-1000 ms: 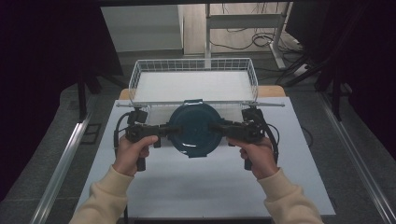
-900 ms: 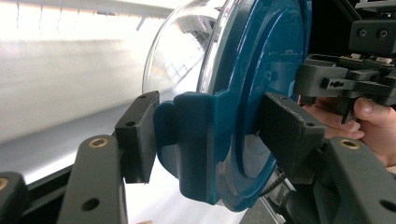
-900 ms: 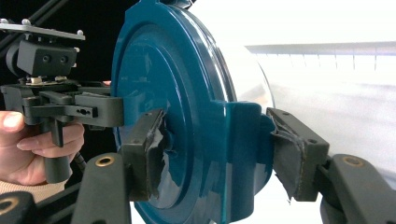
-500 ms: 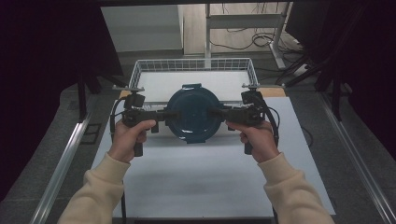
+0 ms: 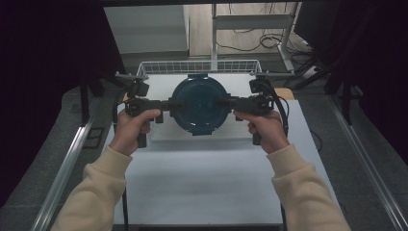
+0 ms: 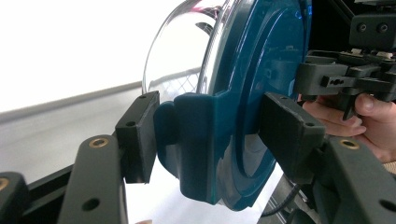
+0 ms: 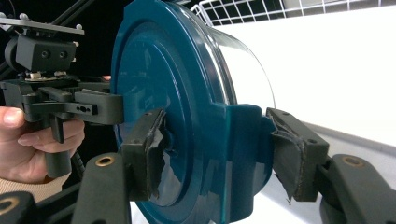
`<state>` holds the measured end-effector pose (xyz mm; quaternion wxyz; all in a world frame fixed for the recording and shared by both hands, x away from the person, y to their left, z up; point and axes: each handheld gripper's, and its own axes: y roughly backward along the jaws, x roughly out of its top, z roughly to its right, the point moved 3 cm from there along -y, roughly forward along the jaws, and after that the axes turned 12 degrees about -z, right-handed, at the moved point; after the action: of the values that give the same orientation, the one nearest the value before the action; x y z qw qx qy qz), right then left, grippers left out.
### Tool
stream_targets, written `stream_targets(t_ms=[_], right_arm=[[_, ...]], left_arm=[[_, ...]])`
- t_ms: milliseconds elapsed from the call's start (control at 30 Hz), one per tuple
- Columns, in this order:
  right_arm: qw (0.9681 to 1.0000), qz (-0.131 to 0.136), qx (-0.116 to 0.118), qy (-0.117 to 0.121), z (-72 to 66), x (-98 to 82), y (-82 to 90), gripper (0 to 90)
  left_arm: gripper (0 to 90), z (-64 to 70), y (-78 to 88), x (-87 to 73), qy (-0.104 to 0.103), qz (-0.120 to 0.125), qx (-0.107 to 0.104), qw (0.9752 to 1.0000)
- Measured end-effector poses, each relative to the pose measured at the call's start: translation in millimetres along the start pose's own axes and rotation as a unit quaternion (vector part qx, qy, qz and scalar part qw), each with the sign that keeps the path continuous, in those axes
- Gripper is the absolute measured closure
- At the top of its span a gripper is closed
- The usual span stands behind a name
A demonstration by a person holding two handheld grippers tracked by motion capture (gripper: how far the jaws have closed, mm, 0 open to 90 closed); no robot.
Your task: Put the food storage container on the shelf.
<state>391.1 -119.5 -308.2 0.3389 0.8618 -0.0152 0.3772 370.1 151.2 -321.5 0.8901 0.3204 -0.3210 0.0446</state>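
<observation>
Two hand-held grippers carry a round container with a dark teal lid (image 5: 198, 103) above a white surface (image 5: 202, 178), one on each side. The left gripper (image 5: 169, 104) has its jaws set fairly wide and clamped on the teal latch tab at the lid's left edge; in the left gripper view both pads press that tab (image 6: 196, 140), with the clear bowl wall (image 6: 182, 51) curving away behind it. The right gripper (image 5: 222, 102) grips the opposite tab in the same way: in the right gripper view its worn, tape-wrapped pads (image 7: 156, 149) bear on either side of the tab (image 7: 236, 149). The container is level between the two tools, lid facing up toward the high camera, and is held over the near edge of a white wire basket (image 5: 199, 67) that stands at the far end of the surface.

The person's left hand (image 5: 132, 130) and right hand (image 5: 266, 130) wrap the grips, cream sleeves (image 5: 94, 192) coming in from below. Black cables loop from each tool. Metal rails (image 5: 65, 163) flank the surface over a grey floor. Beyond the basket, a pale floor strip holds a metal frame's legs and loose cables (image 5: 250, 41), with dark screens on both sides.
</observation>
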Motion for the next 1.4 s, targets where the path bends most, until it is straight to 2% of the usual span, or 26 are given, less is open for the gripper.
stream_targets(t_ms=[300,400,767,867,1033,1200,1400], right_arm=[[1.0,-0.004,0.002,0.001,8.5,26.8,-0.1,39.7],[1.0,-0.004,-0.003,0.002,12.0,34.9,0.7,39.7],[0.9999,-0.008,-0.003,-0.011,31.0,60.5,-2.2,39.7],[0.9998,-0.009,-0.001,-0.018,40.8,63.2,-7.5,39.7],[0.9989,-0.025,0.002,-0.039,57.2,65.5,-20.6,39.5],[0.9983,-0.016,0.007,-0.055,65.6,70.8,-27.7,39.5],[0.994,-0.011,0.016,-0.108,78.3,76.7,-35.1,38.6]], left_arm=[[39.8,-7.1,0.7,28.0,-0.004,-0.002,0.0,1.0],[39.9,-11.7,-2.4,36.9,0.007,-0.006,-0.011,0.9999],[39.9,-24.5,-10.7,66.2,0.001,-0.005,-0.008,0.9999],[39.9,-33.3,-17.7,70.3,0.008,-0.011,-0.009,0.9999],[39.9,-51.8,-28.6,72.6,0.024,-0.025,-0.013,0.9993],[40.2,-59.9,-31.2,78.7,0.041,-0.013,-0.021,0.9988],[39.1,-69.7,-38.4,87.5,0.084,-0.01,-0.03,0.9959]])
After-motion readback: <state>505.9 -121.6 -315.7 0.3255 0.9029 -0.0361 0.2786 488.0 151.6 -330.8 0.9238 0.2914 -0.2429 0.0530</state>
